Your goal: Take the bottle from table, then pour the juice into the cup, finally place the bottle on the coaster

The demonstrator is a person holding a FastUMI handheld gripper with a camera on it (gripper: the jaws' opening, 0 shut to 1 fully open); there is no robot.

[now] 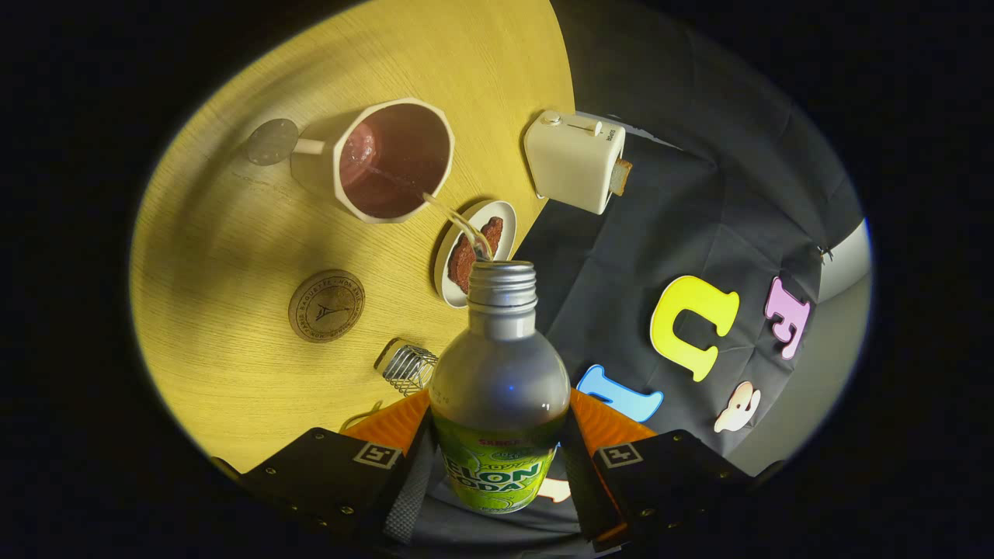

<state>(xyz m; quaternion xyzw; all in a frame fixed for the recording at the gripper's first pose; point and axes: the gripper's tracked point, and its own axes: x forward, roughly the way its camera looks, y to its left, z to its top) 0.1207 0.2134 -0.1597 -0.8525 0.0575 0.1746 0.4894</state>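
Observation:
My gripper [498, 466] is shut on a silver metal bottle [501, 380] with a green label, one finger on each side of its body. The bottle is tilted, its open threaded mouth [502, 273] pointing at the white cup [388, 159] beyond it. A thin stream of juice [454, 221] runs from the mouth into the cup, which holds liquid against its dark red inside. The cup's handle points away from the bottle. A round brown coaster [326, 305] lies flat on the wooden table [233, 233], beside the bottle and nearer to me than the cup.
A white plate [475, 252] with a dark toasted slice sits just beyond the bottle mouth. A white toaster [575, 159] with bread in its slot stands at the table's edge. A small wire rack [408, 367] lies close to the fingers. A grey disc [272, 141] lies past the cup handle.

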